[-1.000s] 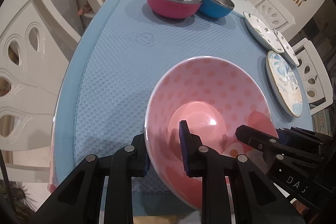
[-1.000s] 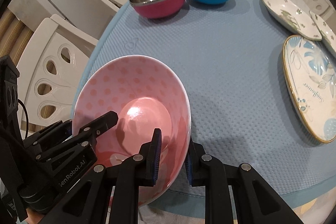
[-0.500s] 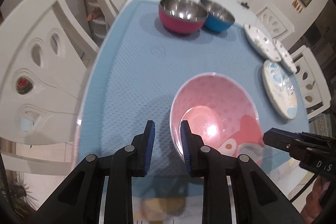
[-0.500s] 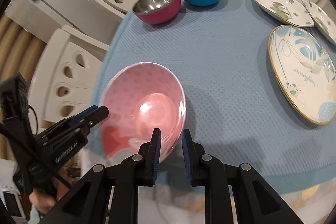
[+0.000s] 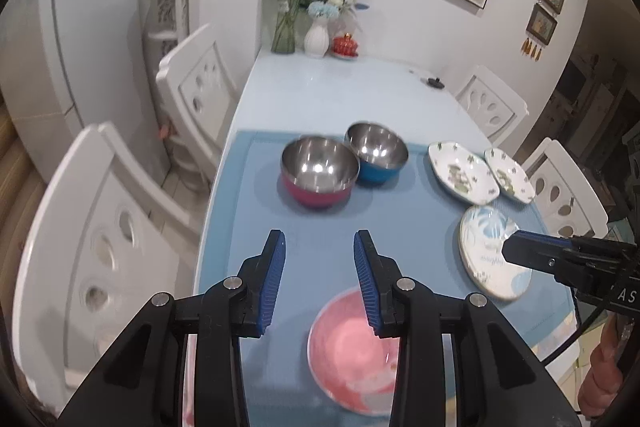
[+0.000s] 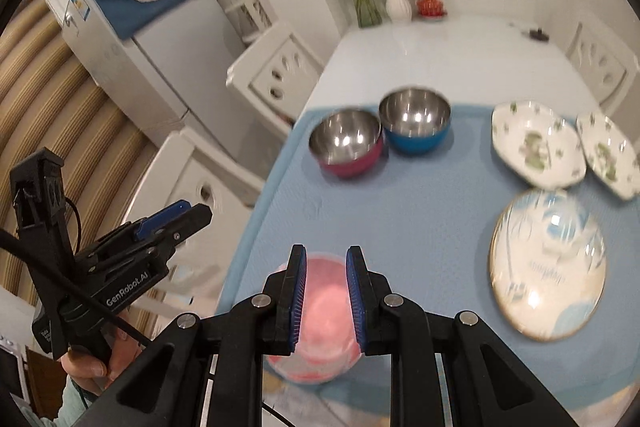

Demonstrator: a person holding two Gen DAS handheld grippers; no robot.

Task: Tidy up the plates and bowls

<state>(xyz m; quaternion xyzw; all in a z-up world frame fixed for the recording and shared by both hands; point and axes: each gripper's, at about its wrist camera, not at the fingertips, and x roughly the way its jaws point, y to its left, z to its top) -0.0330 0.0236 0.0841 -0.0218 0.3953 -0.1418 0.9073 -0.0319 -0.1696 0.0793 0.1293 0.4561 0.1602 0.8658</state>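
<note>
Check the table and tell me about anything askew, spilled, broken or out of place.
One thing stands out: the pink bowl sits alone at the near edge of the blue mat, away from the magenta bowl and blue bowl, which stand side by side. Nothing looks spilled or broken; the pictures are blurred.

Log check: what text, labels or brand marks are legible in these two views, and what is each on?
"GenRobot.AI": on the body of the left claw, right wrist view.
"AS": letters cut off at the frame edge, on the body of the right claw, left wrist view.
Script on the large leaf plate: too blurred to read.
Sticker on the fridge: too small to read.
</note>
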